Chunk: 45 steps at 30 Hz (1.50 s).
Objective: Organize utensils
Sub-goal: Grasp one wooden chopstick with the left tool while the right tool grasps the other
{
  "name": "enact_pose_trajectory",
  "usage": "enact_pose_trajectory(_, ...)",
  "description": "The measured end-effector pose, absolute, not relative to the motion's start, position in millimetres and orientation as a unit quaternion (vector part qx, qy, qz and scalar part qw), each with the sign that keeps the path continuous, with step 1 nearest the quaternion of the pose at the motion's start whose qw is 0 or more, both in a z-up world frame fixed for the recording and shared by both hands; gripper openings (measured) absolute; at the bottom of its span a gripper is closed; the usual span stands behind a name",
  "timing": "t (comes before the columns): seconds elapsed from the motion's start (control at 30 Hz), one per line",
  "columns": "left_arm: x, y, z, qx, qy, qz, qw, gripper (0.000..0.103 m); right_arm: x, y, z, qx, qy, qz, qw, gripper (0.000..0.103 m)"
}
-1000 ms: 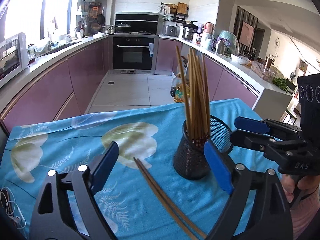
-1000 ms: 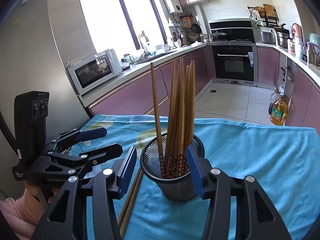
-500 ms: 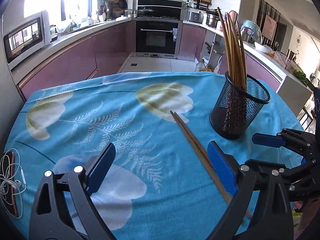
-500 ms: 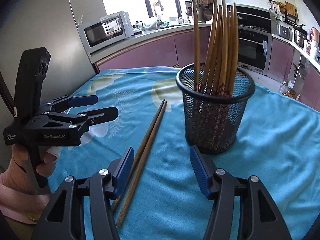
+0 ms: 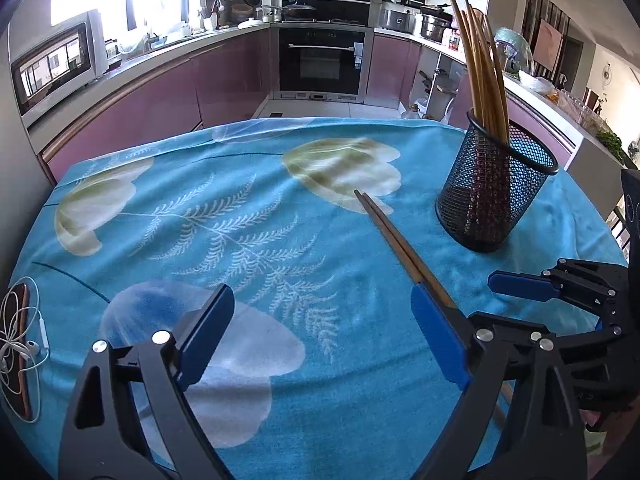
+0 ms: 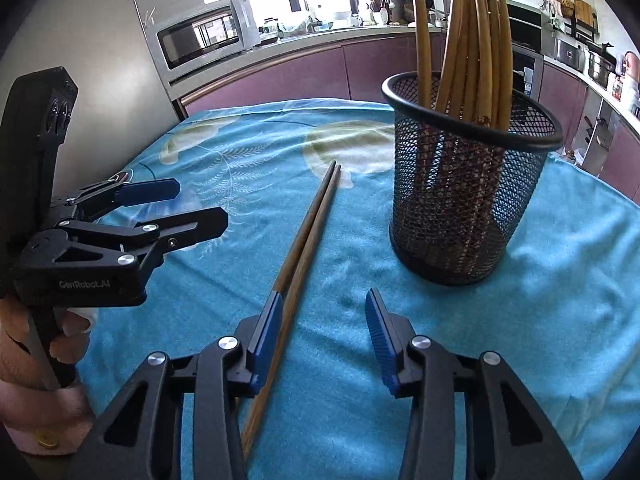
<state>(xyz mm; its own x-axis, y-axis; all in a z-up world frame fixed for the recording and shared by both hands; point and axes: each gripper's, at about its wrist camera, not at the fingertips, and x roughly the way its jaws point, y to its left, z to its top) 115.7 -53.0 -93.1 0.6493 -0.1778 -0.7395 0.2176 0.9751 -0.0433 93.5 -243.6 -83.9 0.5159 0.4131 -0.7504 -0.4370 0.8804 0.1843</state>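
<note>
**Both claws low over the loose chopsticks**

Here we are at the table (image 5: 120,364), draped in a blue floral cloth (image 5: 248,240), and both claws hang just above it. The left claw (image 5: 320,332) stands wide, blue pads far apart, with only cloth between them; its right-hand pad sits just beside the near end of the pair of chopsticks (image 5: 400,240), which runs on beneath that finger. The right claw (image 6: 324,336) has just been closing and now sits at a middling gap, nothing gripped. In the right wrist view the pair of chopsticks (image 6: 308,236) lies flat on the cloth, side by side, and passes right along the inner face of that claw's left pad; whether pad and wood touch I cannot tell.

Beyond them stands the black mesh holder (image 6: 460,208), upright on the cloth and well stocked with a bundle of wooden chopsticks (image 6: 468,40), standing on end and fanning out above the rim. The loose pair points toward the far side, its far tips near the holder's left.

At the table's left edge lie white earphones (image 5: 20,340) in a tangle. A hand (image 6: 68,340) grips the left claw's handle.
</note>
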Motion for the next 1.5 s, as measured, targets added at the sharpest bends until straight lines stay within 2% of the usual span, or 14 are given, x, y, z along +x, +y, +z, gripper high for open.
enact_pose_trajectory(0.37, 118.5, -59.9, -98.0, 0.031, 0.409, -0.116, 0.905, 0.086, 94.8, -239.4, -86.0, -0.025, 0.43, 0.245, 0.869, 0.032)
enact_pose_trajectory(0.53, 121.1, -66.5, -100.7, 0.039, 0.413, -0.124, 0.901, 0.084, 96.8, -242.1, -84.3, -0.012, 0.432, 0.242, 0.869, 0.02)
enact_pose_trajectory(0.8, 129.8, -83.5, -104.2, 0.055, 0.425, -0.145, 0.892, 0.079, 99.0, -246.2, -85.3, -0.003, 0.436, 0.238, 0.868, 0.021)
enact_pose_trajectory(0.9, 136.4, -90.3, -106.9, 0.059, 0.432, -0.153, 0.887, 0.076, 99.5, -247.3, -85.8, 0.001, 0.435, 0.237, 0.868, 0.021)
enact_pose_trajectory(1.03, 148.4, -98.1, -114.1, 0.062, 0.45, -0.159, 0.877, 0.064, 99.5, -249.8, -85.7, 0.004, 0.435, 0.236, 0.869, 0.021)
enact_pose_trajectory(1.1, 151.3, -98.6, -115.5, 0.058, 0.452, -0.163, 0.875, 0.063, 99.6, -250.7, -86.2, 0.005, 0.436, 0.235, 0.869, 0.021)
enact_pose_trajectory(1.3, 158.0, -102.5, -116.5, 0.049, 0.461, -0.178, 0.868, 0.048, 100.7, -248.5, -87.4, 0.002, 0.436, 0.239, 0.867, 0.021)
enact_pose_trajectory(1.5, 166.5, -107.4, -117.7, 0.05, 0.469, -0.183, 0.862, 0.038, 105.9, -241.6, -88.0, -0.013, 0.436, 0.234, 0.869, 0.02)
